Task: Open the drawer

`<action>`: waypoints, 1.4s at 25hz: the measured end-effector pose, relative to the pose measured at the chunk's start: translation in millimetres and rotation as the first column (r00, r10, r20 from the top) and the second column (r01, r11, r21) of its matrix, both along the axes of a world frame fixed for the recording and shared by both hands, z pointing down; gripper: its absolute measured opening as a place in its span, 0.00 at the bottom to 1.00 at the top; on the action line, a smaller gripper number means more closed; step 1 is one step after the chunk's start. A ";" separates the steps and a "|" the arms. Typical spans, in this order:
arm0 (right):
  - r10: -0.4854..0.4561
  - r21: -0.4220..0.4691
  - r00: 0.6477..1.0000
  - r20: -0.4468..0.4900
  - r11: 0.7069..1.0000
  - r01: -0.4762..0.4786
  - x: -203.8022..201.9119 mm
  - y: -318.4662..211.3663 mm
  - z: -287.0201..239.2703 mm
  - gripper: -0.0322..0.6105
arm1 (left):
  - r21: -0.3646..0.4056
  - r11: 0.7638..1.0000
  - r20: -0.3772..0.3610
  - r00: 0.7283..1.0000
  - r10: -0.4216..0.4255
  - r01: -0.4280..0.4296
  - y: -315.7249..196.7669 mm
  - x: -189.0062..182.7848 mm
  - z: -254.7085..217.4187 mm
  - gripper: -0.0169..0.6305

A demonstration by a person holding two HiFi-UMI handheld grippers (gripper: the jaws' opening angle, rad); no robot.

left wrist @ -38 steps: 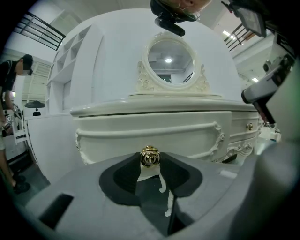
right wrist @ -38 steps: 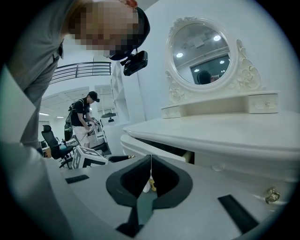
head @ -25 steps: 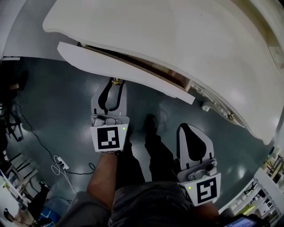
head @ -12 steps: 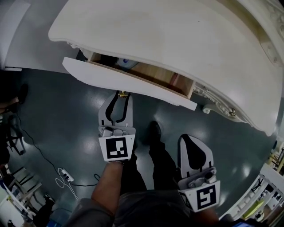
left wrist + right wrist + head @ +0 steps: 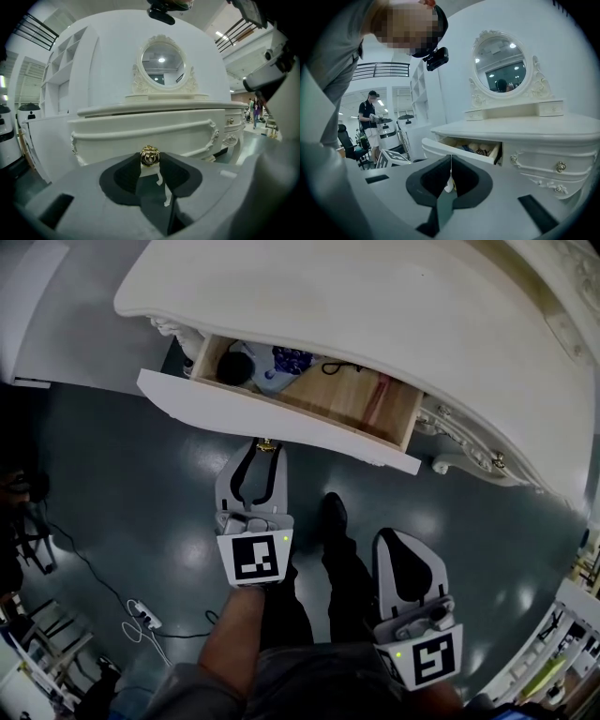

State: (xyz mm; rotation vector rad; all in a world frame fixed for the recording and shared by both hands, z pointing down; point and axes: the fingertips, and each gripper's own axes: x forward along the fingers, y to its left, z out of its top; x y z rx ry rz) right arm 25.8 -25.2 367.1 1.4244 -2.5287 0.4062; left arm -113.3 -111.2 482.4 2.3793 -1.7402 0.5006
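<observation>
Gold knob (image 5: 150,156) sits pinched between the left gripper's (image 5: 262,448) jaws, on the drawer (image 5: 281,420) front at upper centre of the head view. The drawer stands part-way out of the white bench (image 5: 375,315), so the pull looks well under way; the next move calls for a straight, level draw toward the person, without twisting the knob. The left forearm (image 5: 230,634) reaches forward, its gripper tilted slightly down. The right gripper (image 5: 401,538), jaws together and empty, hangs at lower right.
</observation>
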 end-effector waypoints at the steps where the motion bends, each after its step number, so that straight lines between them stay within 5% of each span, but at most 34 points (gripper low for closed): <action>1: 0.001 0.003 1.000 0.001 1.000 -0.001 -3.3 5.8 -0.3 0.07 | -0.001 1.000 -0.001 1.000 0.000 0.000 5.8 -2.4 0.4 0.23; 35: 0.048 0.058 0.999 0.019 0.997 -0.049 -9.2 23.2 -21.3 0.07 | -0.013 0.999 0.021 0.999 0.034 -0.034 21.1 -5.1 -1.3 0.23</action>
